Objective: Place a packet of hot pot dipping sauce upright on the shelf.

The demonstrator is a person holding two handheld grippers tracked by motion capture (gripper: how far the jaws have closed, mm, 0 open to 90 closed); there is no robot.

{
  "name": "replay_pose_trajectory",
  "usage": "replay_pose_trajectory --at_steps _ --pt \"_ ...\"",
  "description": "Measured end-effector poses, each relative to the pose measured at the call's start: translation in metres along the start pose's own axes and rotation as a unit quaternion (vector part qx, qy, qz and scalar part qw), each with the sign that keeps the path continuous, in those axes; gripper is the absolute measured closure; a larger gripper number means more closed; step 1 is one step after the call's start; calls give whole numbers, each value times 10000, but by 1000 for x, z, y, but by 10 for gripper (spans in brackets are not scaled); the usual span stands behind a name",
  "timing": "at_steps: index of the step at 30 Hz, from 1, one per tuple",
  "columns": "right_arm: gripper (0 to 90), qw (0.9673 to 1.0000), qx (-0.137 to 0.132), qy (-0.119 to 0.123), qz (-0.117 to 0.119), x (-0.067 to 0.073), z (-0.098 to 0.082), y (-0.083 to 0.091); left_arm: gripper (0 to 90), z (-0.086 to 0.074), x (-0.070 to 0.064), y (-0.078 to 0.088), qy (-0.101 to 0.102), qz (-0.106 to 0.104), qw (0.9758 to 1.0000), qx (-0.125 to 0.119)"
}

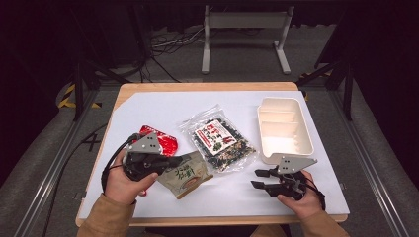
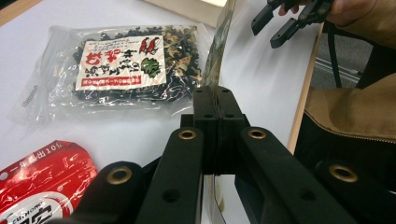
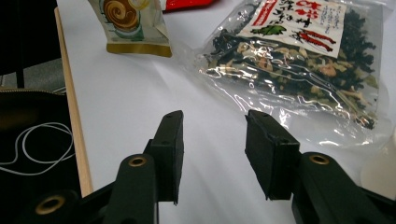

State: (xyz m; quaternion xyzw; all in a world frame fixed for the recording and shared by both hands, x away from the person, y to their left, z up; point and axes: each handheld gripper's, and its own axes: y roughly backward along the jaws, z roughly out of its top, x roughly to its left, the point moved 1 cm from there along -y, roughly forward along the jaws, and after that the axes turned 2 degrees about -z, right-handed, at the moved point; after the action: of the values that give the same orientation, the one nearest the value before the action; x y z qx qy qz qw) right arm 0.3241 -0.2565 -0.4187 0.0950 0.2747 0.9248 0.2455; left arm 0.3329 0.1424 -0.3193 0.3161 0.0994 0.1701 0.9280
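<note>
My left gripper (image 1: 173, 162) is shut on the edge of a beige snack pouch (image 1: 187, 174), which hangs tilted just above the white table cover. In the left gripper view the jaws (image 2: 215, 95) press together on the pouch (image 2: 219, 46), seen edge-on. Behind them lie a red pouch (image 1: 163, 139) and a clear bag of dark dried mix (image 1: 221, 138). My right gripper (image 1: 255, 178) hovers open near the table's front right, nothing between its fingers. In the right gripper view the open gripper (image 3: 215, 144) points at the clear bag (image 3: 299, 60), with the beige pouch (image 3: 130, 23) farther off.
A white divided tray (image 1: 284, 129) stands at the right, just behind my right gripper. The white cover (image 1: 148, 106) ends at the wooden table edge (image 1: 212, 220) by the person's sleeves. Bare cover lies between the two grippers.
</note>
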Motion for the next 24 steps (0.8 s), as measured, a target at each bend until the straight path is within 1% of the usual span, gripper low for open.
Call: replay_pose_trajectory --at_steps 3,7,8,13,15,19,24 --pt "559 10000 -80 53 24 3 6 0 897 2 -2 4 -64 33 10000 -27" --pt "551 9998 -98 127 71 7 16 -1 897 4 -6 13 -134 74 9998 -113" --pt "551 9998 -98 127 71 7 16 -1 897 4 -6 13 -134 74 9998 -113" --pt "506 9992 -155 277 257 16 38 -6 897 8 -11 18 -224 11 9995 -212" --pt "489 9988 -135 393 269 20 48 -10 898 9 -13 19 -285 10 9994 -218" --pt "455 9976 -108 573 385 27 66 -20 897 11 -18 19 -376 -30 9991 -210" --pt "434 9951 -136 760 613 37 85 -35 898 14 -22 18 -442 -131 9986 -250"
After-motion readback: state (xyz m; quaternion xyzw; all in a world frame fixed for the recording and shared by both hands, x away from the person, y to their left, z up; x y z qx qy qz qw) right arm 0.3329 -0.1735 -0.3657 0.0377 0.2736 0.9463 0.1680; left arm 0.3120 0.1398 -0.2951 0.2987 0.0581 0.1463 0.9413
